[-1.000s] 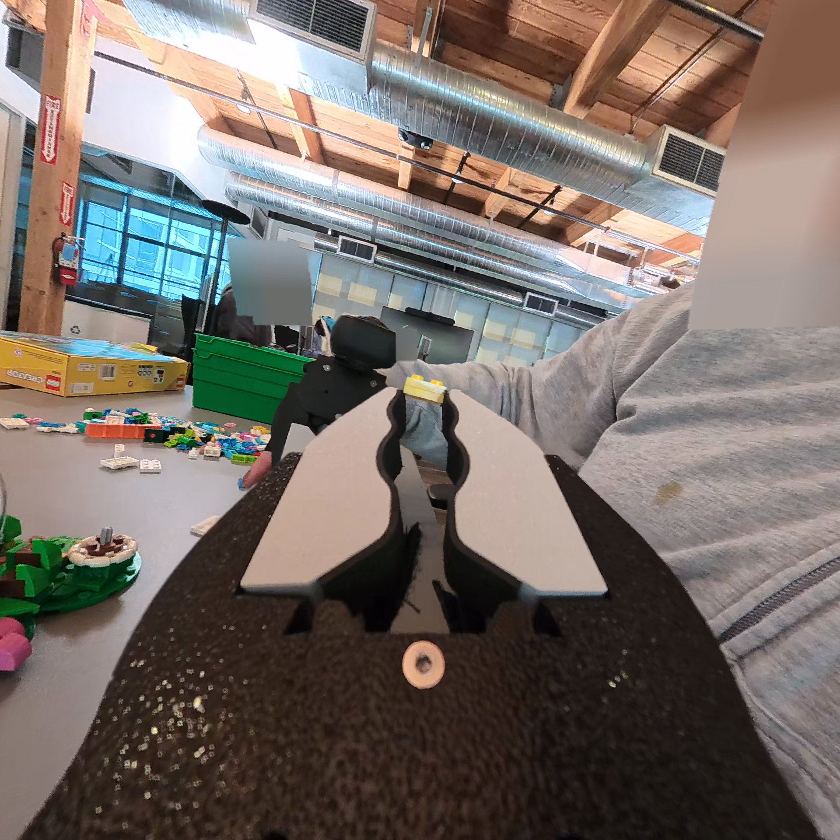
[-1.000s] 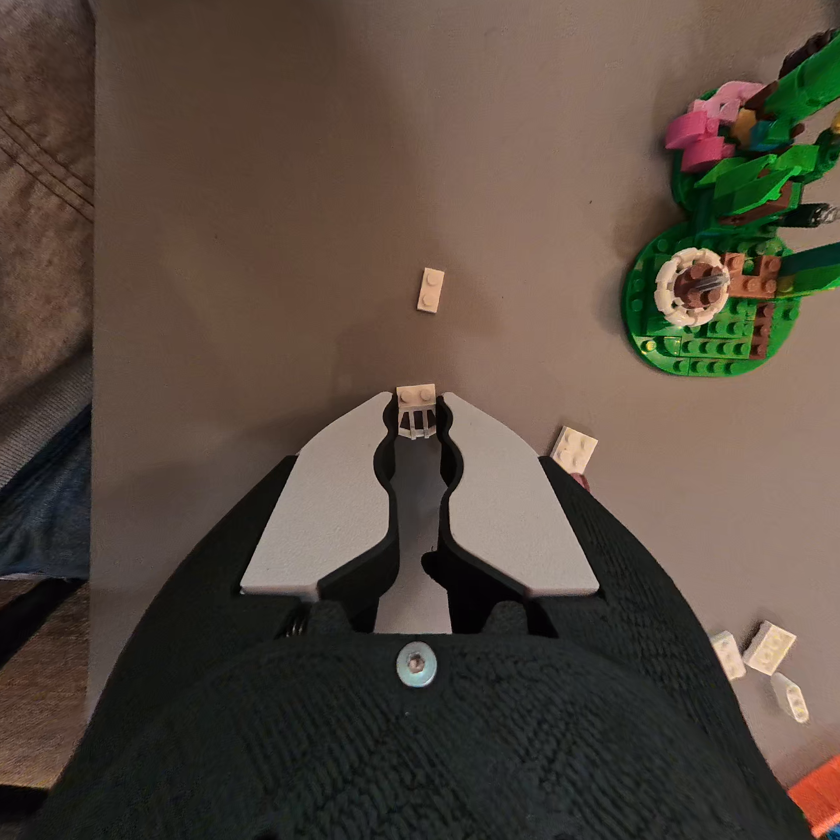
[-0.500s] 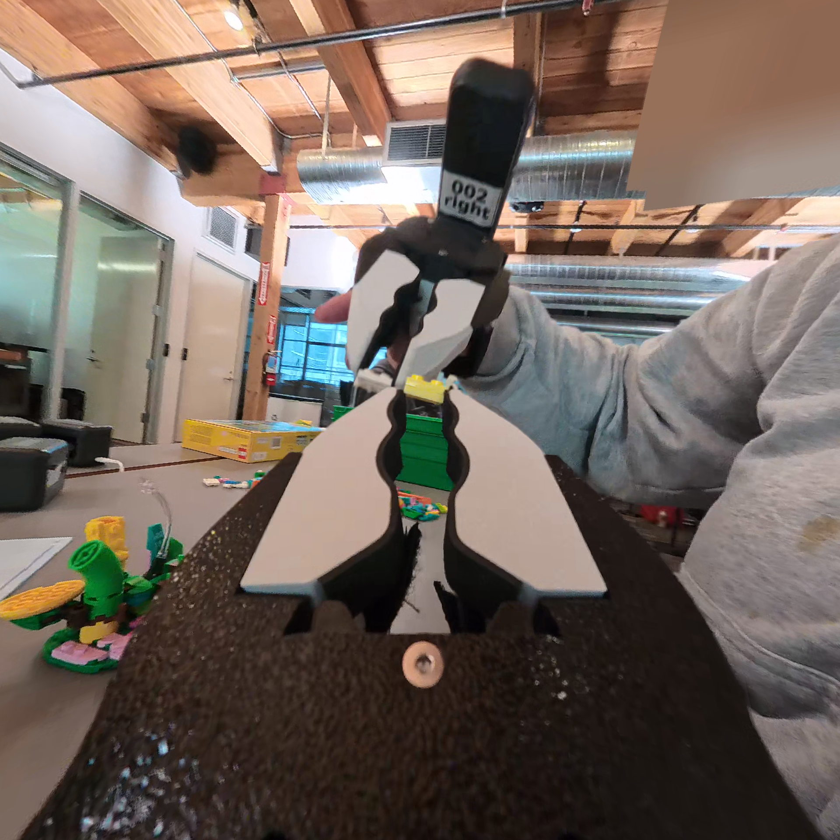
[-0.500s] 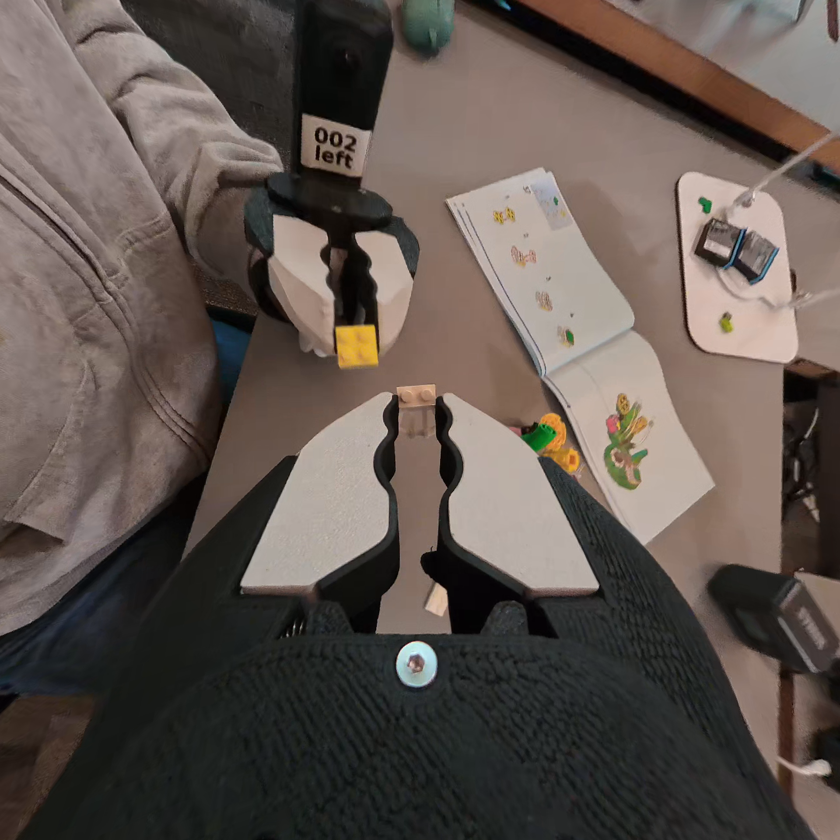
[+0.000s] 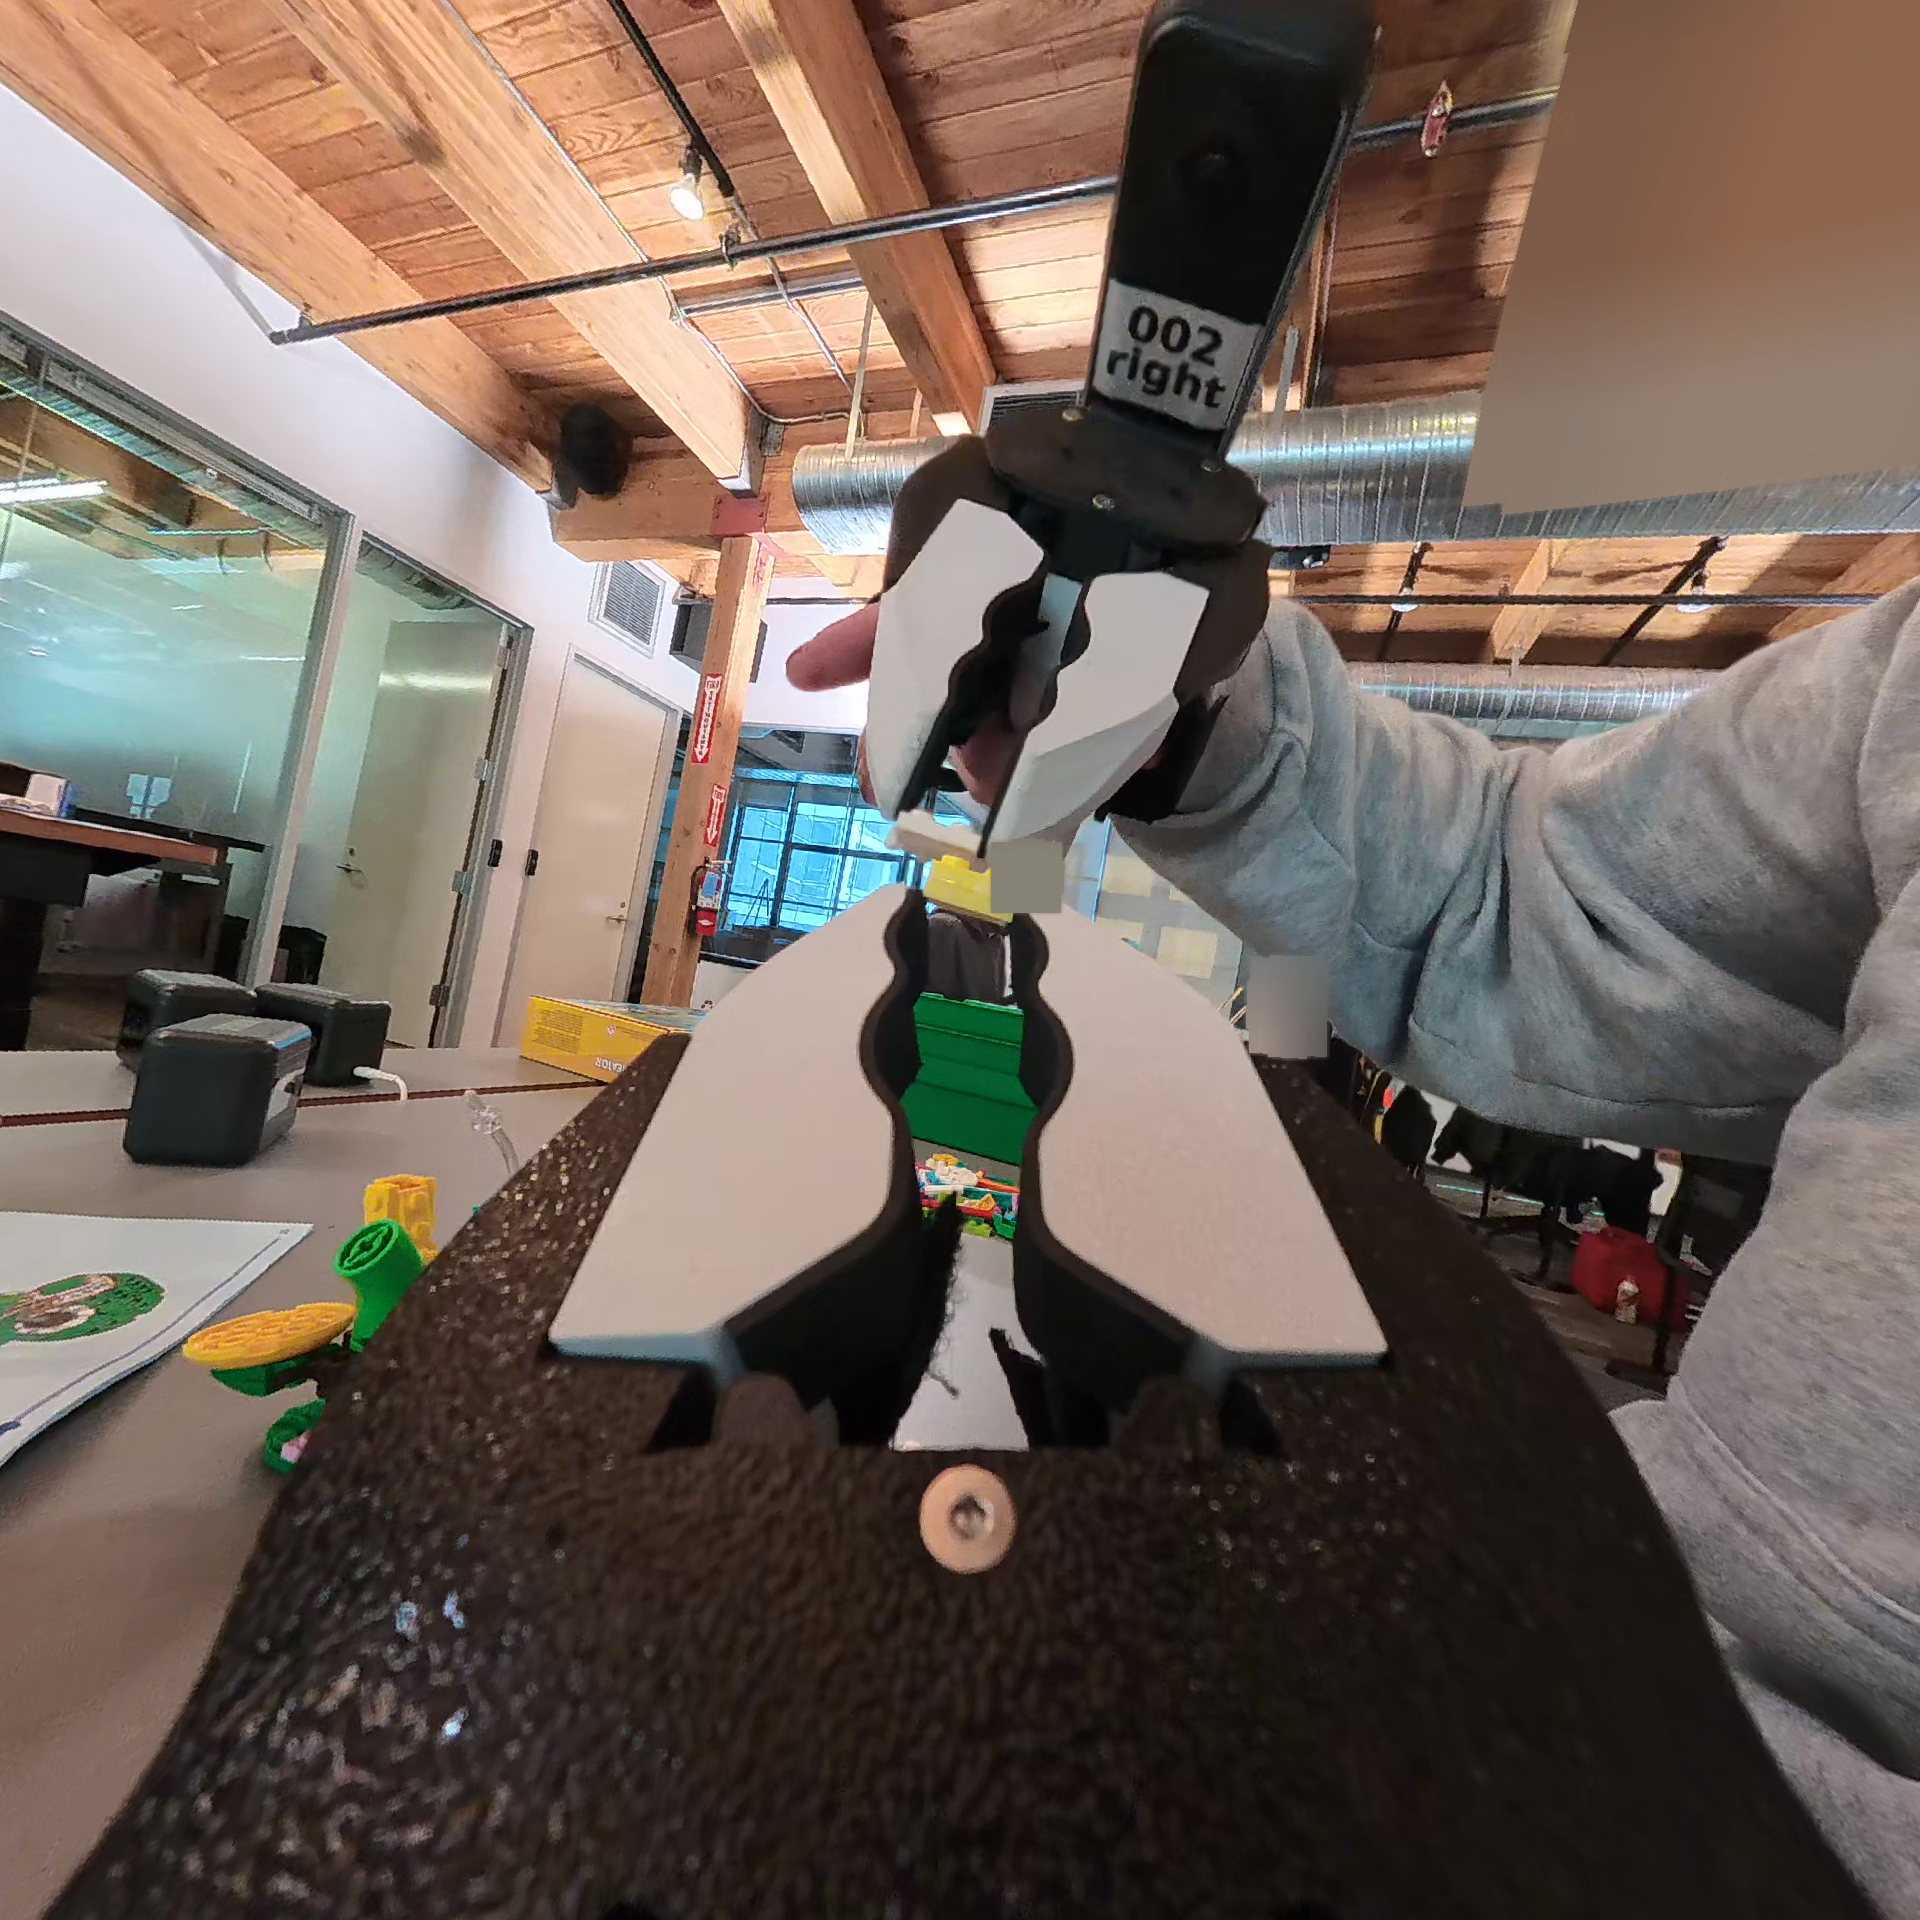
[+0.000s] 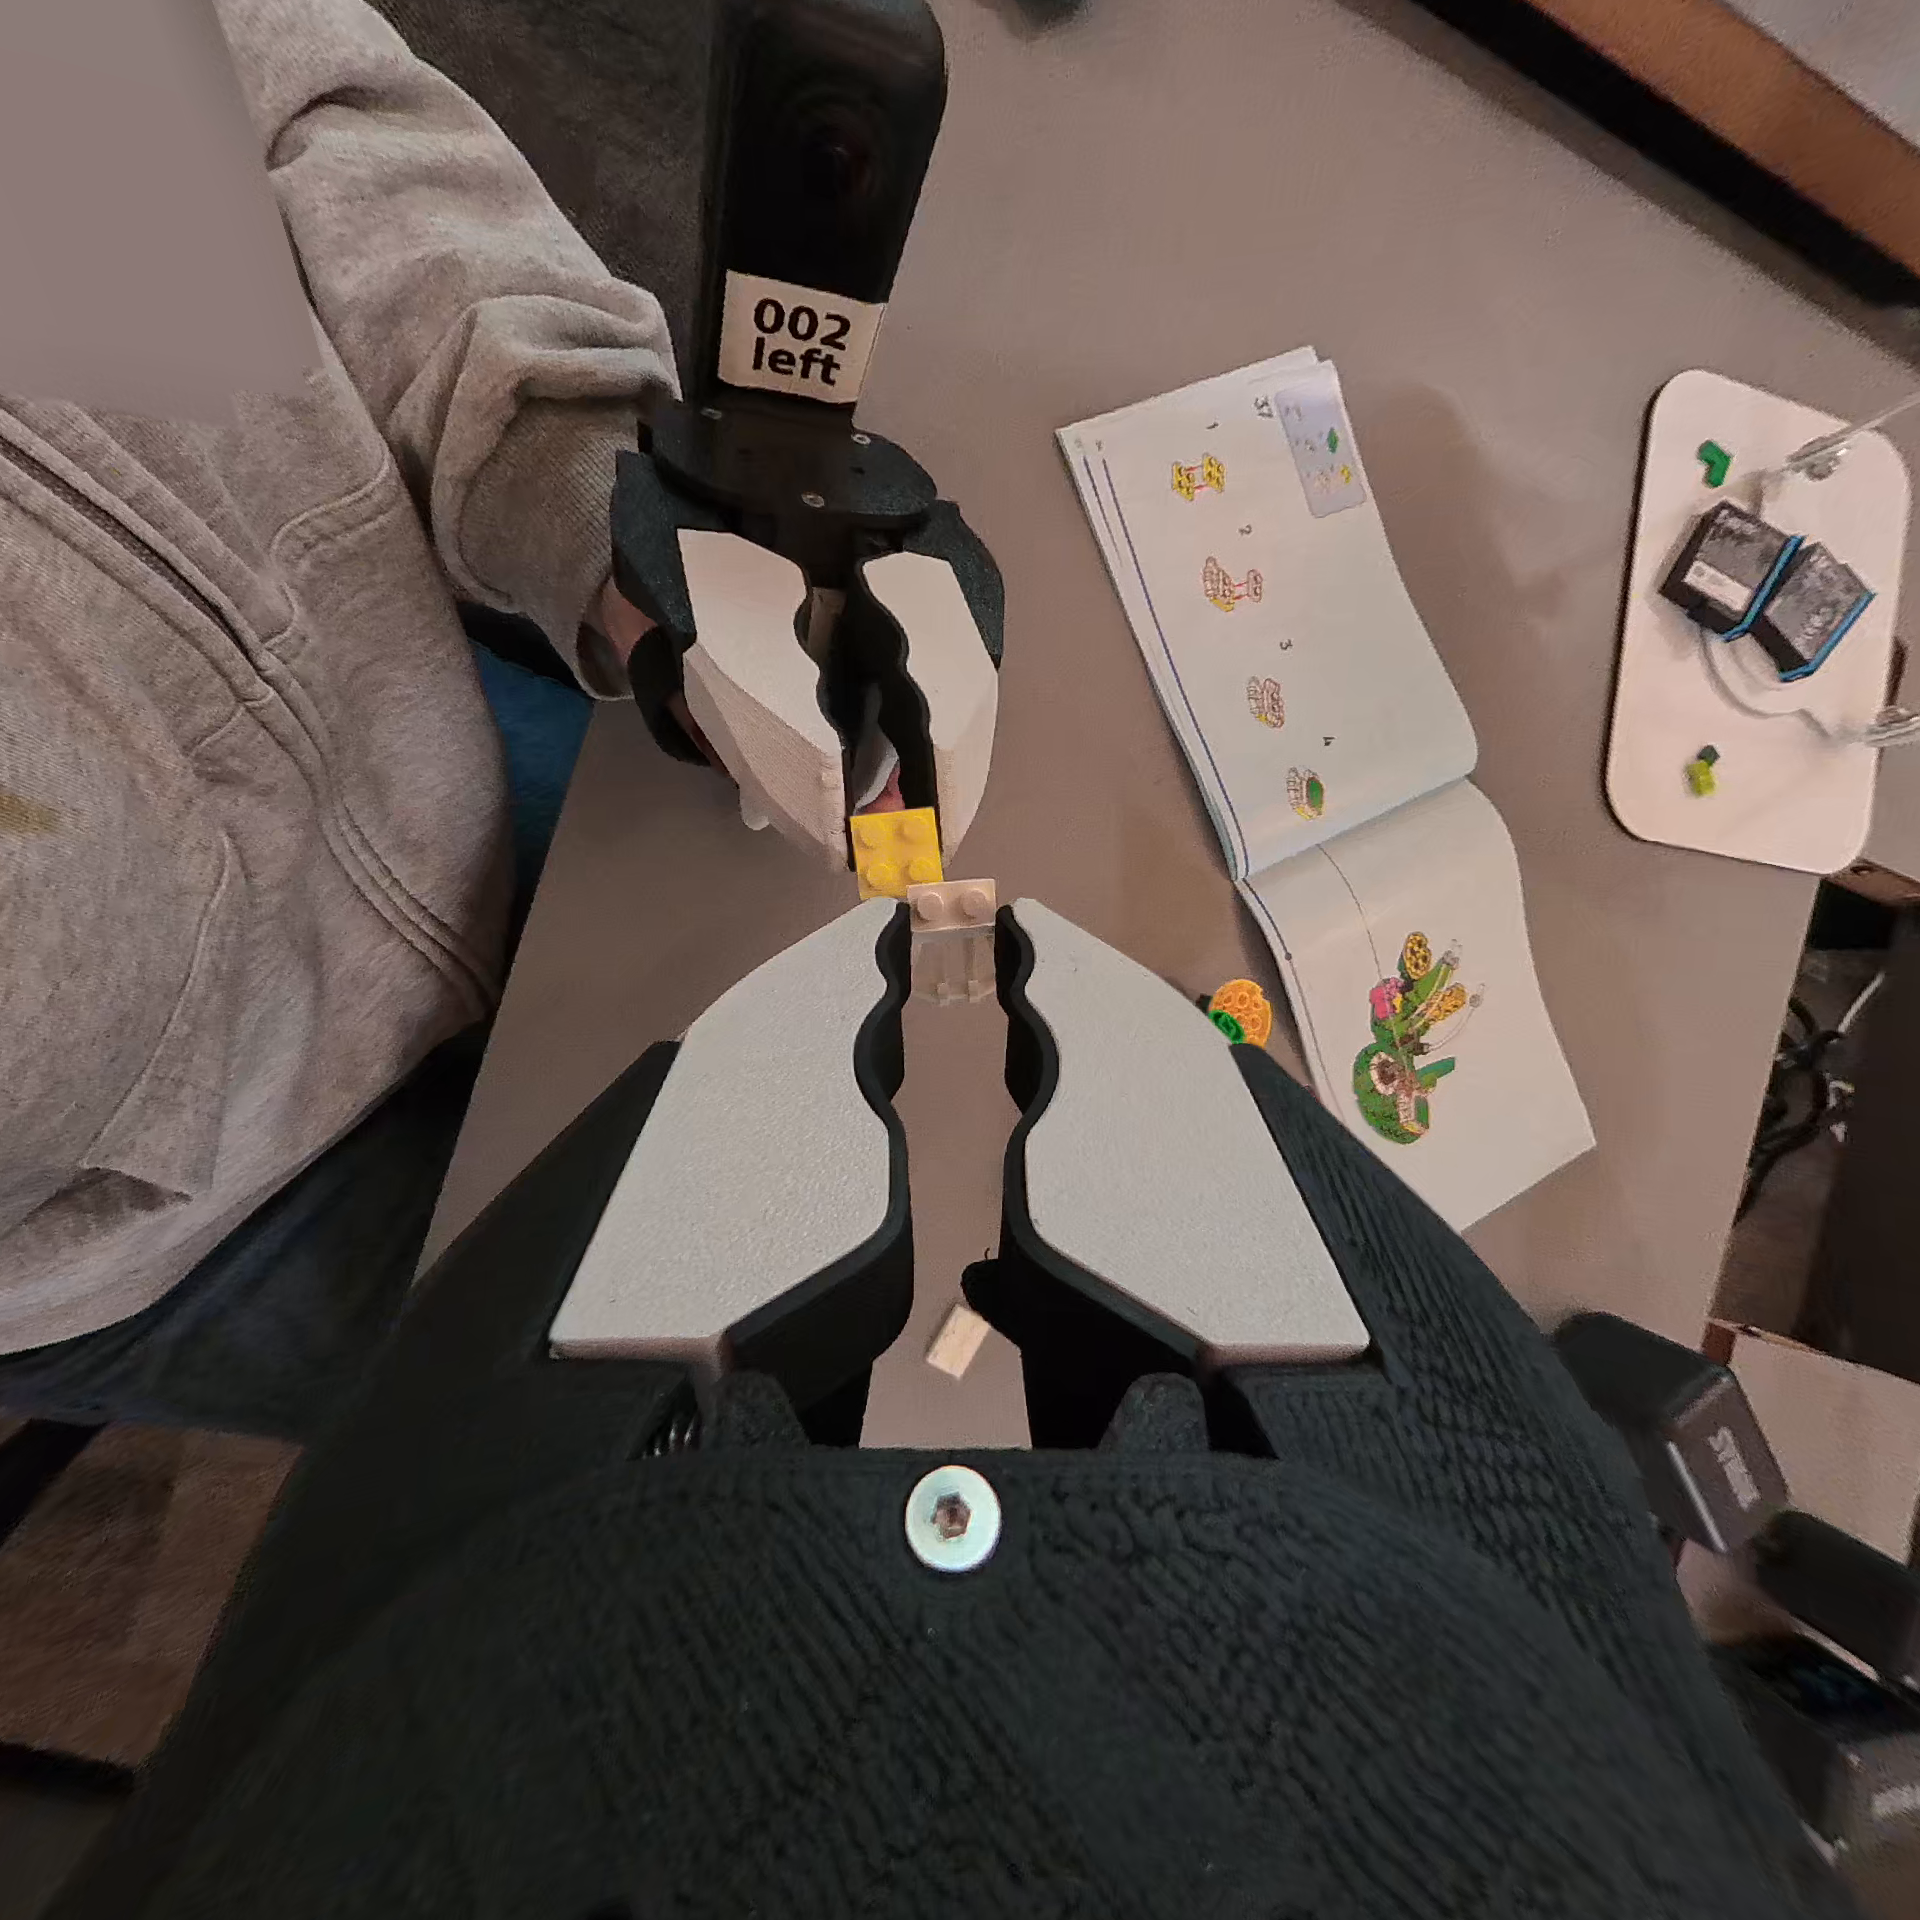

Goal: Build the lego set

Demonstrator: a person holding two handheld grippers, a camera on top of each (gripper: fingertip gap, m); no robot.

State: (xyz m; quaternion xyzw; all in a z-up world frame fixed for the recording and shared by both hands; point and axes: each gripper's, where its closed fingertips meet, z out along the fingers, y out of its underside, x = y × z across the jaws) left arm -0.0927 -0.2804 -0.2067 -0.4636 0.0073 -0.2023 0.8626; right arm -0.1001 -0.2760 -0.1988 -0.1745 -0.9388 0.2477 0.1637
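My left gripper (image 5: 961, 906) is shut on a small yellow brick (image 5: 958, 885) and holds it up in the air. My right gripper (image 6: 948, 912) is shut on a small white plate piece (image 6: 951, 902). The two grippers face each other tip to tip. In the right wrist view the left gripper (image 6: 896, 831) comes from above with the yellow brick (image 6: 896, 850) just touching the white piece's left corner. In the left wrist view the right gripper (image 5: 940, 826) hangs from above with the white piece (image 5: 935, 831) right over the yellow brick.
An open instruction booklet (image 6: 1309, 727) lies on the grey table (image 6: 1143, 208). A small flower build (image 5: 312, 1309) stands at the left. A white tray (image 6: 1756, 623) holds black blocks. A loose white piece (image 6: 954, 1351) lies below. A green bin (image 5: 966, 1070) and yellow box (image 5: 592, 1029) stand farther off. My two grippers' fingertips are within a few centimetres of each other.
Both grippers have come closer together. The yellow brick and the white piece, apart half a second ago, now meet at their edges. A second ago the right gripper looked down at the table.
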